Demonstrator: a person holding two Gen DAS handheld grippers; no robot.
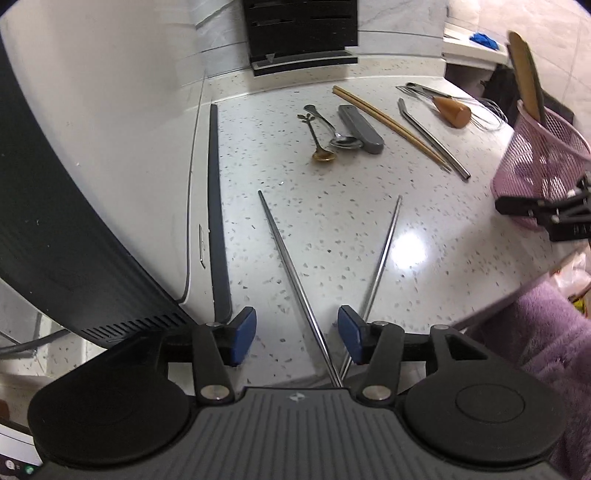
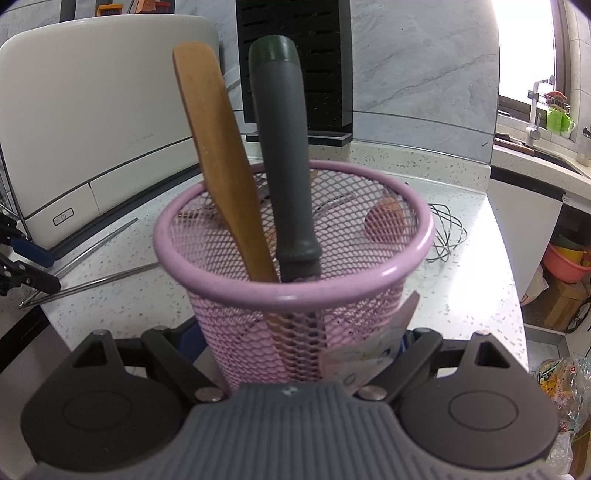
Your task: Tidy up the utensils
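My left gripper (image 1: 297,334) is open low over the speckled counter, its blue pads either side of two crossed metal chopsticks (image 1: 291,280). Farther off lie two small spoons (image 1: 327,136), a grey case (image 1: 362,127), wooden chopsticks (image 1: 391,123), a metal straw (image 1: 432,138) and a whisk (image 1: 454,109). My right gripper (image 2: 299,350) is closed around the base of the pink mesh basket (image 2: 295,291), which also shows in the left wrist view (image 1: 535,158). The basket holds a wooden spatula (image 2: 218,158) and a grey-handled utensil (image 2: 288,158).
A white appliance (image 1: 110,129) stands along the left. A black knife rack (image 1: 301,33) stands at the back wall. The counter edge (image 1: 517,291) runs at the right, with a purple sleeve (image 1: 535,350) beside it.
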